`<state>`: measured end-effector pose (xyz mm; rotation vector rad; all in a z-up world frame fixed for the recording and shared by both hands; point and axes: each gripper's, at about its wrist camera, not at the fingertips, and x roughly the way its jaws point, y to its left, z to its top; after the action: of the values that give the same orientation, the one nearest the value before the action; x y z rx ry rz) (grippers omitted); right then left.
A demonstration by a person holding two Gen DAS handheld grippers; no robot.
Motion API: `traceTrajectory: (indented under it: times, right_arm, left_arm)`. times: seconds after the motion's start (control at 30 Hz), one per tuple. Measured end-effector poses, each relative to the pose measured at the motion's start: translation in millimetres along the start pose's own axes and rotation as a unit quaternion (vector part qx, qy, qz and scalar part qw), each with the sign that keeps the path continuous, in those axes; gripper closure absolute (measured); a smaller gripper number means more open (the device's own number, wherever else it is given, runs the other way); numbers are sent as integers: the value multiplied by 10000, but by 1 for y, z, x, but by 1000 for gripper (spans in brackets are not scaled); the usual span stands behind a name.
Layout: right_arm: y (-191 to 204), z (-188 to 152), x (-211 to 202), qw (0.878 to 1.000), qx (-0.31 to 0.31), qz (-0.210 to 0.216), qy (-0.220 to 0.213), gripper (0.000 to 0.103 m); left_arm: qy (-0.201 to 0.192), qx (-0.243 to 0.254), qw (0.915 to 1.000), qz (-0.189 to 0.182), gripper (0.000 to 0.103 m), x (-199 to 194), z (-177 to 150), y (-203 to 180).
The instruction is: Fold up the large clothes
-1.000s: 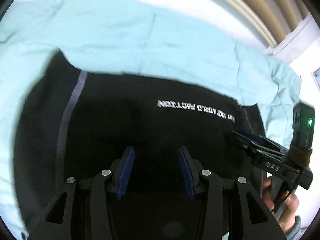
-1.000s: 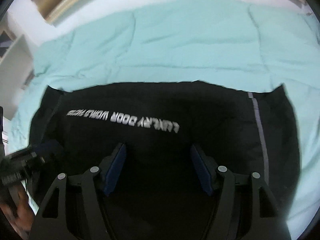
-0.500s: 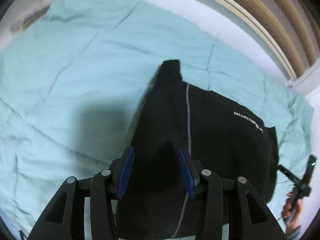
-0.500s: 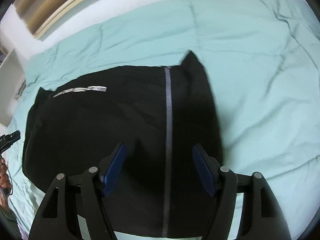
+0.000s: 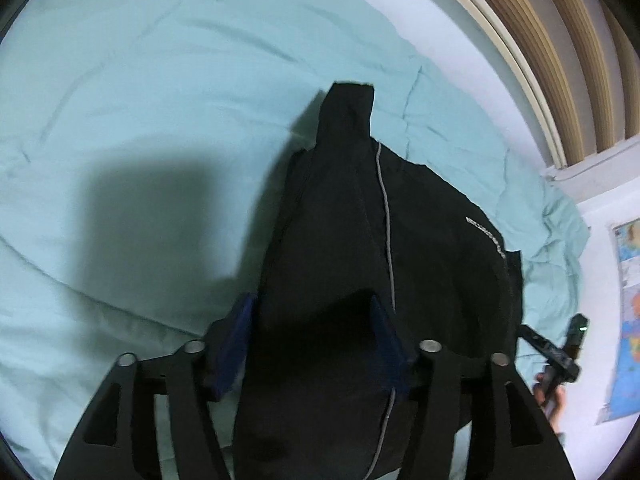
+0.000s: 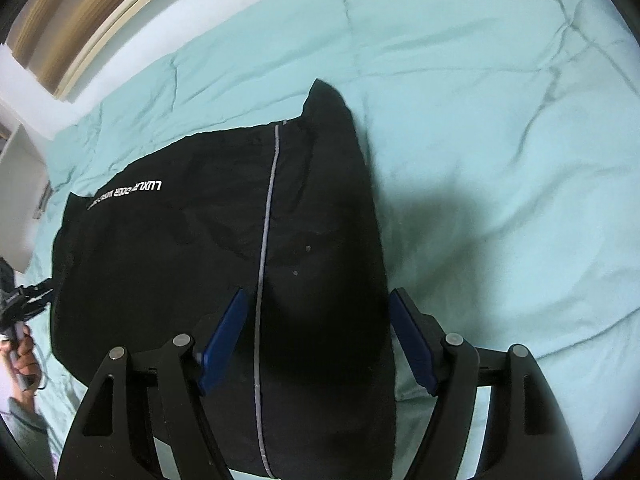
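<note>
A black garment (image 5: 420, 240) with a thin grey stripe (image 5: 386, 220) and white lettering (image 5: 486, 236) lies flat on a teal bedspread (image 5: 140, 80). My left gripper (image 5: 310, 320) hovers over the garment's left side with a sleeve stretching away ahead. Its jaws are opening, the black cloth lies below and between the blue pads, and nothing is pinched. In the right wrist view my right gripper (image 6: 316, 320) stands open above the garment (image 6: 160, 260), straddling the strip right of the stripe (image 6: 268, 208). Each gripper shows small at the other view's edge, held in a hand.
A slatted wooden headboard (image 5: 580, 40) and a white wall run along the bed's far side. A map poster (image 5: 628, 320) hangs at the right. White furniture (image 6: 20, 184) stands beyond the bed's left corner. The bedspread (image 6: 500, 120) spreads wide on both outer sides.
Both grippers have slid apart from over the garment's lettered middle to its opposite sides. The left jaws have widened. The garment lies as before.
</note>
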<state>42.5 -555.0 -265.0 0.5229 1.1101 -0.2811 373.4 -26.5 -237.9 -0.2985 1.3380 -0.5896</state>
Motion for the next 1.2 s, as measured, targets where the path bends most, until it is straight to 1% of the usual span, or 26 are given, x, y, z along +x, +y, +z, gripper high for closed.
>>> traceTrajectory:
  times: [0.1,0.17,0.23,0.27,0.3,0.33,0.37,0.4,0.43,0.47,0.53,0.6,0.67,0.7,0.73,0.77,0.8,0.83,0.87,0.9,0.93,0.97,1.0,1.07,1.13,1.2]
  right_arm:
    - [1,3,12,10000,-32,30,61,26]
    - [0,5,20,9999,-45,97,121,22]
    - [-3,8,30,9996,-3,187,202,19]
    - [-6,9,36,9994,32,219,250,16]
    - [-9,9,41,9992,71,255,288,14]
    - [-11,10,45,9989,116,318,318,10]
    - [-14,10,50,9983,168,424,361,6]
    - [-17,10,54,9977,210,507,399,4]
    - [-21,10,62,9959,312,694,488,2]
    - [-24,10,66,9943,375,834,542,1]
    - [-30,10,81,9880,571,1267,679,0]
    - [-31,11,91,9840,701,1473,710,0]
    - [-28,14,96,9826,752,1541,720,0]
    - [-24,15,97,9827,716,1548,719,0]
    - [-21,15,97,9831,661,1552,714,4]
    - [-14,16,94,9827,526,1634,692,19]
    - [-9,17,90,9827,430,1672,667,24]
    - [-4,18,87,9841,345,1627,619,34]
    - [2,17,79,9854,189,1598,553,45]
    - [6,16,72,9862,104,1580,487,51]
    - [9,16,64,9864,55,1587,424,60]
    - [12,14,54,9866,-26,1597,337,65]
    - [17,13,42,9866,-116,1606,247,68]
    - [25,9,21,9857,-226,1667,71,73]
    - [40,1,-10,9837,-406,1744,-187,75]
    - [53,-8,-34,9827,-580,1722,-355,75]
  left_arm:
    - [185,-67,9996,-217,30,15,2,5]
    - [400,-53,9991,-150,28,28,1,6]
    - [523,-44,9986,-91,27,38,-1,6]
    - [552,-40,9984,-75,24,43,-2,6]
    - [522,-11,9986,-73,23,46,-2,5]
    - [499,4,9987,-81,23,46,-2,4]
    - [477,11,9988,-101,23,48,-2,4]
    - [477,-5,9988,-131,23,49,-2,4]
    - [484,-21,9987,-166,23,50,-2,5]
    - [506,-31,9984,-238,23,53,-1,6]
    - [584,-75,9976,-372,23,57,-1,9]
    - [670,-146,9962,-542,23,61,0,11]
    - [708,-170,9954,-626,23,62,0,11]
    - [677,-137,9957,-611,23,62,-1,9]
    - [629,-80,9963,-587,30,61,-2,7]
    - [543,64,9967,-608,45,59,-5,-1]
    - [465,181,9972,-556,50,56,-6,-7]
    - [389,319,9976,-480,60,53,-9,-14]
    - [253,535,9976,-352,66,46,-13,-25]
    - [188,607,9975,-323,68,41,-15,-29]
    - [79,669,9971,-342,71,33,-19,-35]
    - [-38,648,9969,-455,73,24,-20,-39]
    - [-130,601,9964,-589,74,17,-21,-39]
    - [-402,548,9928,-989,78,-8,-30,-47]
    - [-576,683,9897,-1122,80,-28,-41,-62]
    - [-710,834,9869,-1183,80,-45,-53,-77]
